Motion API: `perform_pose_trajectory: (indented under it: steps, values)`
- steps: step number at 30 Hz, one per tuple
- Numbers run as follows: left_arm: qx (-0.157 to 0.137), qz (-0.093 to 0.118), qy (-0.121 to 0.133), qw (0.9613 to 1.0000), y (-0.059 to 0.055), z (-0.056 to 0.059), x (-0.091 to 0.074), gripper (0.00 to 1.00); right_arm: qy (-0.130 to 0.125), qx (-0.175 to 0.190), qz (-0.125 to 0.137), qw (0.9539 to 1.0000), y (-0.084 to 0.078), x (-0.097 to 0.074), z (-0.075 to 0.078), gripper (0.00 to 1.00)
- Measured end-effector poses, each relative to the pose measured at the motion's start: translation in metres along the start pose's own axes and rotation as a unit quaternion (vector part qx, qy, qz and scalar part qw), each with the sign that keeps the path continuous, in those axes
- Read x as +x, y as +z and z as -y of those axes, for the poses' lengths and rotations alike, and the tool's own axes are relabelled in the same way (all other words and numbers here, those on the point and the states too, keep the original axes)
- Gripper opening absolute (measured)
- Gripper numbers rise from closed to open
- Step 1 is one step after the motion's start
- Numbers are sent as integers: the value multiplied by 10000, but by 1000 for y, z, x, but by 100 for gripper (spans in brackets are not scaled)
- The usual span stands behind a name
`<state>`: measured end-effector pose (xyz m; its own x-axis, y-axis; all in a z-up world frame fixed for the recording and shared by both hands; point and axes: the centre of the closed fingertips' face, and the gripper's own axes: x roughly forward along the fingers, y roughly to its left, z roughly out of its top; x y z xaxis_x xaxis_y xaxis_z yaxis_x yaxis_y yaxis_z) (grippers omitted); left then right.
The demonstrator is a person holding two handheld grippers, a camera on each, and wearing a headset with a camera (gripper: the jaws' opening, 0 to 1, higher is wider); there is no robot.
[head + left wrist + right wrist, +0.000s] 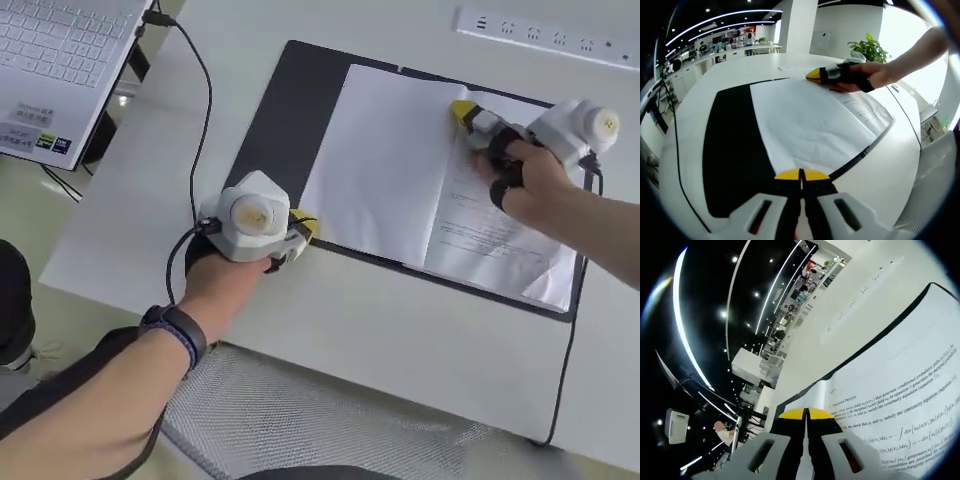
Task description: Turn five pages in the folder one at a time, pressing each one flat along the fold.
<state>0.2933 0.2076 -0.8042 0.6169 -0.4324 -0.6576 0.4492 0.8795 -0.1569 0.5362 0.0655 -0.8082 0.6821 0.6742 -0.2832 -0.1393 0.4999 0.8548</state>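
Head view, we see a matte black folder (285, 120) open on the white table (400, 340), smooth blank page (385, 160) left of its fold, right gripper (463, 113) at the fold's top, left gripper view, left gripper (801, 174) closed at that page's near edge, right gripper view, yellow tips shut together beside the printed sheet (900, 405).

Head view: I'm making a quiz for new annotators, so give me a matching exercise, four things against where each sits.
1 laptop
2 power strip
3 left gripper
4 right gripper

A on the printed page
B picture's top right
C at the blank page's near corner
D picture's top left

Pairs: 1-D, 2-B, 3-C, 4-A
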Motion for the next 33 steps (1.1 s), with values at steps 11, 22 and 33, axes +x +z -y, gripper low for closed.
perform_pose_trajectory:
  steps: [11, 22, 33]
  values:
    - [-28, 16, 5, 10000, 0, -2, 1, 0, -185, 95, 401, 9990, 19, 20, 5, 0]
    - [46, -47, -60, 10000, 1, -1, 2, 0, -323, 107, 519, 9981, 25, 24, 2, 0]
    - [47, -46, -72, 10000, 1, -1, 4, 0, -175, -67, 176, 9997, 11, 14, -1, 0]
